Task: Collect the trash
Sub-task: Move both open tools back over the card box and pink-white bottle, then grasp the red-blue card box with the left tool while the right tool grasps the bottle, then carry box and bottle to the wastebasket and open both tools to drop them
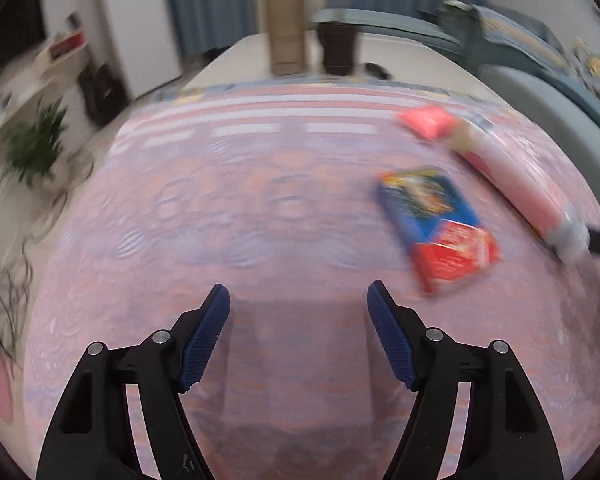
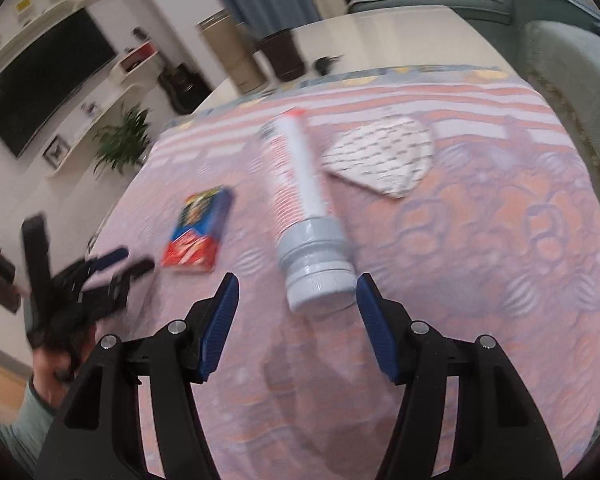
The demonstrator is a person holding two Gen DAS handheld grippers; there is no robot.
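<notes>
Left wrist view: the left hand-held gripper (image 1: 299,300) is hovering with jaws apart and nothing between them, tilting down over the pink patterned tabletop (image 1: 228,208). A blue and red snack packet (image 1: 436,224) is lying flat toward the right edge; it is probably light, thin and crinkly, best pinched at a free edge. Beyond it a small pink packet (image 1: 426,122) is sitting near the far right corner, beside the long tube (image 1: 516,184). Right wrist view: the right hand-held gripper (image 2: 296,296) is standing open, angling down, its jaws straddling the tube's grey cap (image 2: 318,276) without pressing it as far as the blur allows. The tube is lying near the tabletop's middle, likely rigid, smooth and prone to rolling; the ridged cap looks like the surest hold. A white printed wrapper (image 2: 384,160) is lying toward the far edge, seemingly flimsy. A person's hand (image 2: 60,344) is carrying the left hand-held gripper beyond the left edge.
</notes>
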